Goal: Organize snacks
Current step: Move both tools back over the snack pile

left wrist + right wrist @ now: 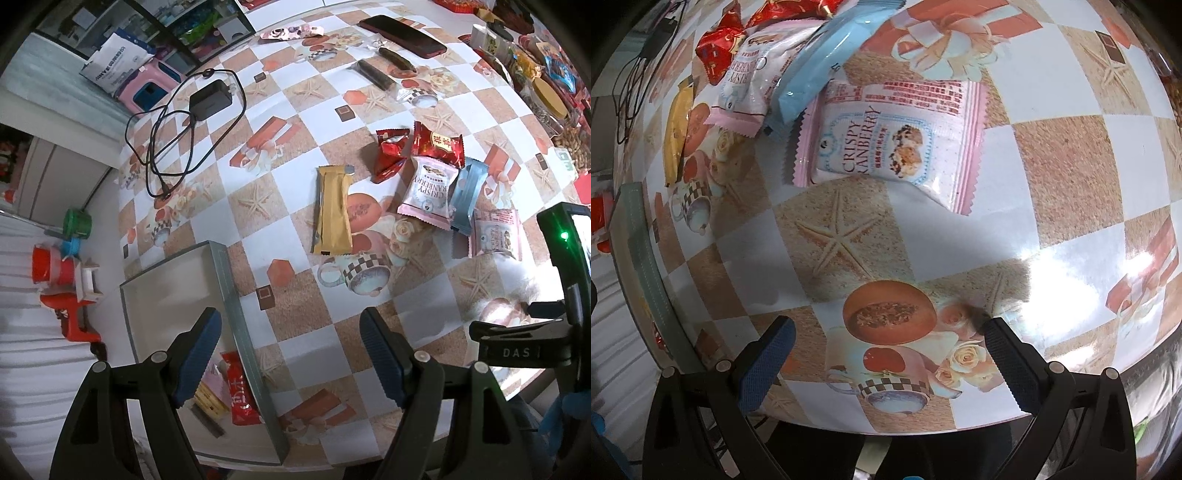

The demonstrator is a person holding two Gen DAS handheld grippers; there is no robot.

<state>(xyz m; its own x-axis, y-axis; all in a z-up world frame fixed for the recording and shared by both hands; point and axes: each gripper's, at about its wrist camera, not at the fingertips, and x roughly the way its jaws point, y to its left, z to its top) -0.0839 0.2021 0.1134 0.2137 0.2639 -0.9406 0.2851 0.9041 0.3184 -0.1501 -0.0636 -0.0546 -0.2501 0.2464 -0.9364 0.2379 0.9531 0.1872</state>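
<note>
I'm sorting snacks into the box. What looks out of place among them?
A black charger with its tangled cable and a phone lie on the table among snacks; they aren't food. Nothing looks spilled or torn.

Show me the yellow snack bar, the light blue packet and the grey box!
yellow snack bar (pixel 333 210), left wrist view, middle of the wrapper.
light blue packet (pixel 827 55), right wrist view, middle of the wrapper.
grey box (pixel 243 332), left wrist view, on its right-hand wall.

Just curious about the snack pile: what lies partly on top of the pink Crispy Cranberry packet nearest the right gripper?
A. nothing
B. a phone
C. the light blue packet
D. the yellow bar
C: the light blue packet overlaps the upper left corner of the pink packet.
</note>
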